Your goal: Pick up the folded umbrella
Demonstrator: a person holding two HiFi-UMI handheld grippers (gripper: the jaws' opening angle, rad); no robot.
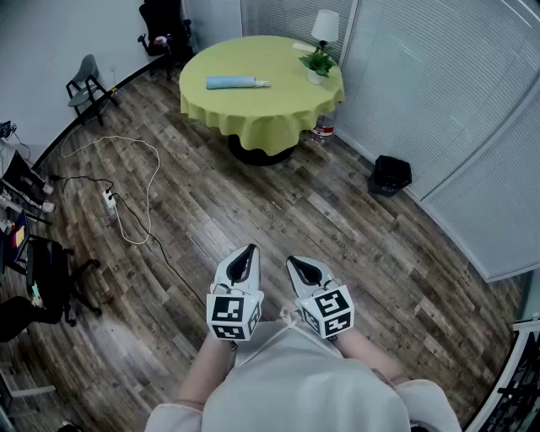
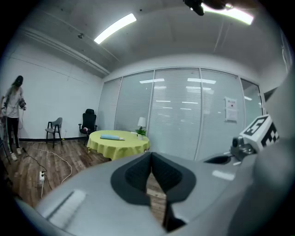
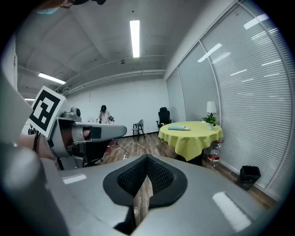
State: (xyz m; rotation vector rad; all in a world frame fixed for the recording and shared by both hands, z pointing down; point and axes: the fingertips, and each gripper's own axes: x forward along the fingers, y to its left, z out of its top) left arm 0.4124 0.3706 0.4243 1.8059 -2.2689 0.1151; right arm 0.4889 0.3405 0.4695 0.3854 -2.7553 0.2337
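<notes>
Pale-blue folded umbrella (image 1: 236,82) on the yellow table (image 1: 278,118), twelve o'clock.
Left gripper (image 1: 245,260) and right gripper (image 1: 302,268) hang at six, jaws pressed together and empty, probably because nothing is within reach.

The left gripper (image 2: 150,156) holds its fingers (image 2: 133,177) closed together on nothing, well apart from the round yellow-clothed worktop (image 2: 120,144) across the wooden floor (image 2: 55,161), where the blue folded umbrella (image 2: 110,136) lies.

A round yellow-clothed table (image 1: 253,118) carries a folded umbrella (image 1: 234,82), potted plant (image 1: 317,64) and lamp (image 1: 325,25).
</notes>
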